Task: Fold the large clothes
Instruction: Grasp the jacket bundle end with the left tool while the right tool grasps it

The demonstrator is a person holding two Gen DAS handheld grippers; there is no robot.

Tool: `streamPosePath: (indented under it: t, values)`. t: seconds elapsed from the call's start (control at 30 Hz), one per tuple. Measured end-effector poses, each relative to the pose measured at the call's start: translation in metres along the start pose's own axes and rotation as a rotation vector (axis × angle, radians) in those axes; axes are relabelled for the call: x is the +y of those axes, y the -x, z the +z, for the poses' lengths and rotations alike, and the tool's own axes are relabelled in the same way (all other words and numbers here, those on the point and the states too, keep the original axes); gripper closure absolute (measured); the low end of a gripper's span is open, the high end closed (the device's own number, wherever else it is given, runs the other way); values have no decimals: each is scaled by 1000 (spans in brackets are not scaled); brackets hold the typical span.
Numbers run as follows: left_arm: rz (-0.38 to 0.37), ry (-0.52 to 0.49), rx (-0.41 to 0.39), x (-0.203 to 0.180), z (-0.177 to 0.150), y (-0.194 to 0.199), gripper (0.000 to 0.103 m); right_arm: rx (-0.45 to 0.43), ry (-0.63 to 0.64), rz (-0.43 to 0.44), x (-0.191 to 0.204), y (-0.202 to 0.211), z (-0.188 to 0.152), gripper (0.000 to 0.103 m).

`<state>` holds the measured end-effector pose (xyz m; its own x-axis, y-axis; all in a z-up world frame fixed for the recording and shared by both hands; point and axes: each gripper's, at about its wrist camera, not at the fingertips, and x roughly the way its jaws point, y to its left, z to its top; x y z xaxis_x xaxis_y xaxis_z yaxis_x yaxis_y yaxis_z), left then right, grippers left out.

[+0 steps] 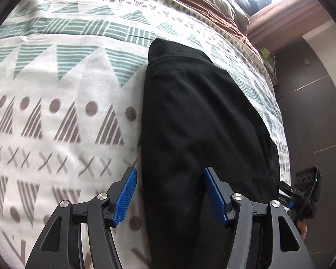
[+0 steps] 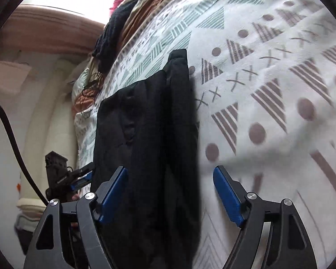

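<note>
A long black garment (image 1: 197,121) lies folded lengthwise on a patterned bedspread (image 1: 56,112). It also shows in the right wrist view (image 2: 150,130). My left gripper (image 1: 170,192) is open, its blue pads straddling the garment's near left edge, holding nothing. My right gripper (image 2: 170,192) is open over the garment's near right edge, holding nothing. The right gripper shows at the far right of the left wrist view (image 1: 302,195); the left gripper shows at the left of the right wrist view (image 2: 67,177).
The white bedspread with green and brown shapes (image 2: 268,89) covers the bed. Rumpled brown and tan bedding (image 1: 212,2) and dark clothes (image 2: 114,33) lie at the head. A padded headboard (image 2: 51,29) and dark wall panels (image 1: 313,112) border the bed.
</note>
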<state>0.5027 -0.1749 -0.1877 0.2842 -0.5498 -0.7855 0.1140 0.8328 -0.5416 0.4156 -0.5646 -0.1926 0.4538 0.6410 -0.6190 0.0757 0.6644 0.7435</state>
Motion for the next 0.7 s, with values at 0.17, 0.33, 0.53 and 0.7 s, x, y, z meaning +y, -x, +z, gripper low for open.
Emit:
streamPosePath:
  t: [0.17, 0.33, 0.53, 0.7]
  values:
    - [4, 19, 1, -2, 15, -11, 37, 51, -20, 82, 0, -22, 22, 25]
    - [-1, 41, -1, 3, 29, -19, 37, 117, -13, 109, 12, -50, 35, 38]
    - [27, 78, -8, 4, 43, -24, 40, 140, -54, 88, 14, -64, 44, 64]
    - [77, 66, -33, -7, 40, -12, 61, 84, 20, 29, 39, -49, 37, 87]
